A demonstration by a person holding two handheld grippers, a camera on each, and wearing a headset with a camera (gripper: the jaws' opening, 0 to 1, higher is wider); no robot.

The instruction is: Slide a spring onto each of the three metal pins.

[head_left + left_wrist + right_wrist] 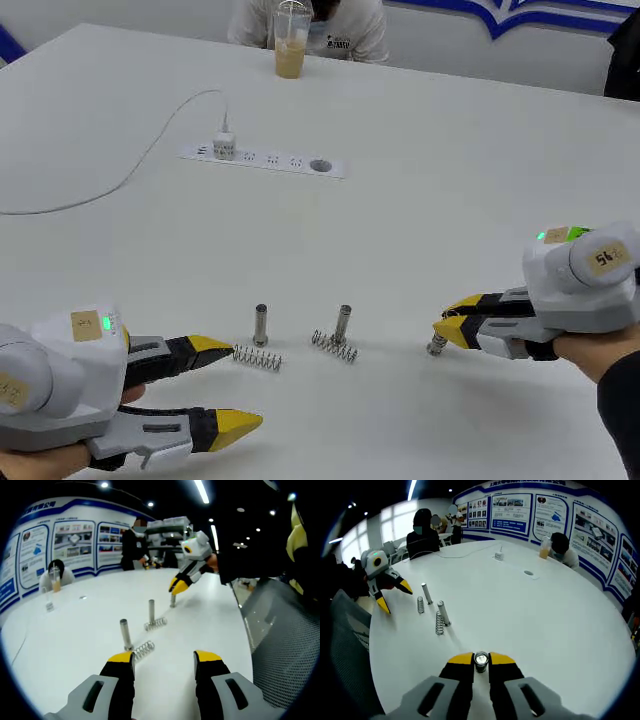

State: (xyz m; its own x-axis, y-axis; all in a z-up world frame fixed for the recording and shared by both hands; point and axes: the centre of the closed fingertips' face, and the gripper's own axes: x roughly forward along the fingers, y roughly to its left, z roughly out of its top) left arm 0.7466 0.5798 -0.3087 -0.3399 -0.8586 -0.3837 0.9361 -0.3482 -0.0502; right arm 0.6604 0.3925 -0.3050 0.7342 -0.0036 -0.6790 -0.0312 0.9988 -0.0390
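Wide bare table [420,240], mid-front two upright pins [343,323] beside loose springs [334,346].

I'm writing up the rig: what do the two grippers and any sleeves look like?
Both the left gripper and right gripper have rounded white-grey bodies, black jaws with yellow tips, a green light and tan stickers. A dark sleeve covers the right arm.

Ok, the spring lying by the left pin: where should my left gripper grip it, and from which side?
Probably pinch the spring across its coils near the middle. It lies flat on the table, one end toward the open left gripper, so come in low from that end, one jaw on each side, leaving the far end free for the pin.
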